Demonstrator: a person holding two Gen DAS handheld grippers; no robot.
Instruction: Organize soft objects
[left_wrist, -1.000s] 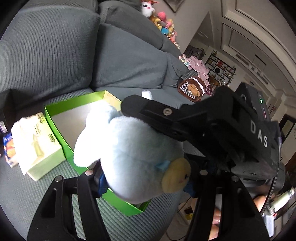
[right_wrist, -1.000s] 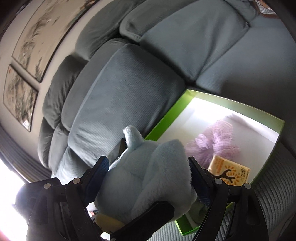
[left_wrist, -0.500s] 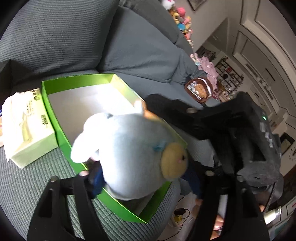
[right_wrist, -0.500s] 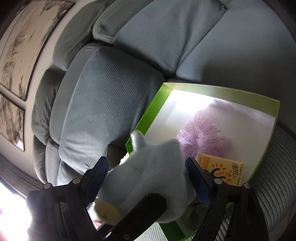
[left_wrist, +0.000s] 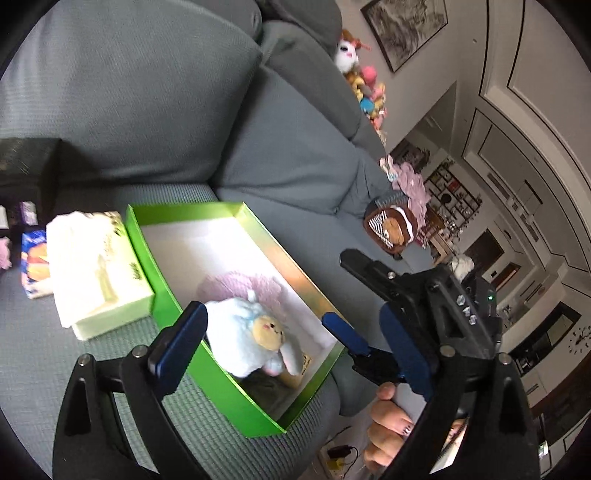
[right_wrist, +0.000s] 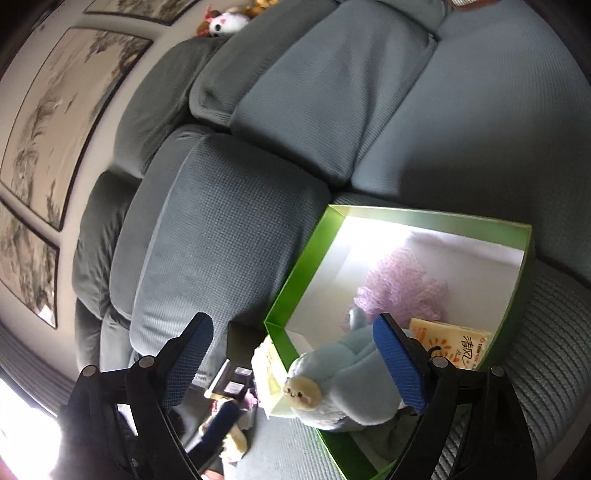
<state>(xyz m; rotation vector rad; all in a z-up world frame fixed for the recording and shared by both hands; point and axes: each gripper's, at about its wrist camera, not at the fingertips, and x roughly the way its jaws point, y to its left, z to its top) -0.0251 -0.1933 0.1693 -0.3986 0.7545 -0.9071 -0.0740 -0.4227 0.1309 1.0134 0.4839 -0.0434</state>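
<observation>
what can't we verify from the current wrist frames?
- What lies under the blue sheep plush in the green box: left wrist view, plush covers it.
- Orange packet text: right wrist view, right tool finger overlaps it, print too small.
- Items left of the tissue pack: left wrist view, blurred and cut by the lens edge.
- Far plush toys: too small.

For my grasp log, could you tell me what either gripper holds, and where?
Nothing: left gripper and right gripper are open; the pale-blue plush lamb lies in the green cardboard box.
</observation>
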